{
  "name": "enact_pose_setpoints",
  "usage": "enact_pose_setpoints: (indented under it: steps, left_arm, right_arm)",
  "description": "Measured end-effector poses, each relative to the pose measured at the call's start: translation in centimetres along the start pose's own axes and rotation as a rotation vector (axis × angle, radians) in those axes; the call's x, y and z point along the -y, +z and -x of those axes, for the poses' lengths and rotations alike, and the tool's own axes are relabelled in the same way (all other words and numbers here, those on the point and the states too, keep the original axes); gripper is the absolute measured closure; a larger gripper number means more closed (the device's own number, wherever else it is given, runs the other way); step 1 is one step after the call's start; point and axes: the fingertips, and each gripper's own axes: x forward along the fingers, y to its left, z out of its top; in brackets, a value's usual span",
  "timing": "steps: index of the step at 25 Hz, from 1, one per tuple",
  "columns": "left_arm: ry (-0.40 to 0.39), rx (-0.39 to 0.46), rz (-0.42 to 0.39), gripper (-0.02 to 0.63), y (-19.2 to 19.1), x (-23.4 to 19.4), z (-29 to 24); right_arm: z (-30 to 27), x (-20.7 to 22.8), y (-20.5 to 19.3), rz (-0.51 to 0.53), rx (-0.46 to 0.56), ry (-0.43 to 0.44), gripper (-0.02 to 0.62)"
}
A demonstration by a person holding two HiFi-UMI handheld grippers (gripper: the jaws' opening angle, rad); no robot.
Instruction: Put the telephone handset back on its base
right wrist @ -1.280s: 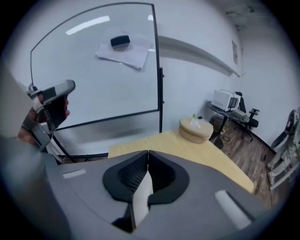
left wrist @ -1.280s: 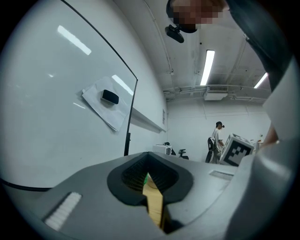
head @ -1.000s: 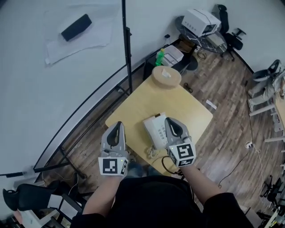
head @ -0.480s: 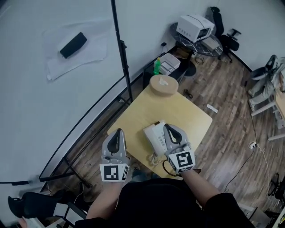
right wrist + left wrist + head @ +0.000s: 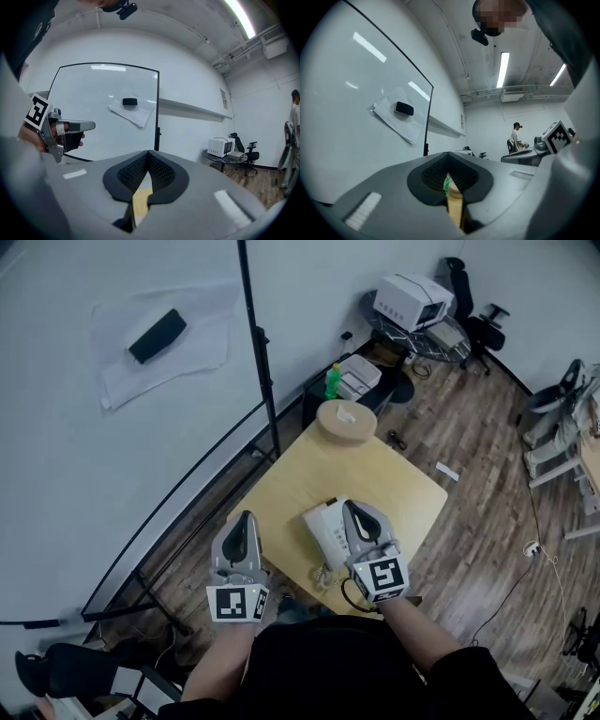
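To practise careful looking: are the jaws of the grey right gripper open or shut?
Shut: the right gripper view shows the grey plastic right gripper with jaws meeting at the tips, nothing between them.

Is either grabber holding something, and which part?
Nothing is held. The left hand-held gripper and the right hand-held gripper are both shut and empty.

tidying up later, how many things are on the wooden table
2: the white telephone near the person, partly covered by the right gripper, and a round tan block at the far corner. More may hide beneath.
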Motion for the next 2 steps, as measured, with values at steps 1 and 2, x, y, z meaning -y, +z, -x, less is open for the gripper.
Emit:
enact_pose_setpoints:
  steps: [1, 2]
  left_arm:
    - [0.0, -0.001, 0.0, 0.606, -0.03, 0.03, -0.04]
    - [-0.001, -0.001, 0.0, 0.606, -0.06, 0.07, -0.08]
  right_arm:
    - [-0.05, 0.0, 0.11, 0.0, 0.0, -0.001, 0.589]
    - [-0.1, 0.0, 0.24, 0.001, 0.001, -0.002, 0.589]
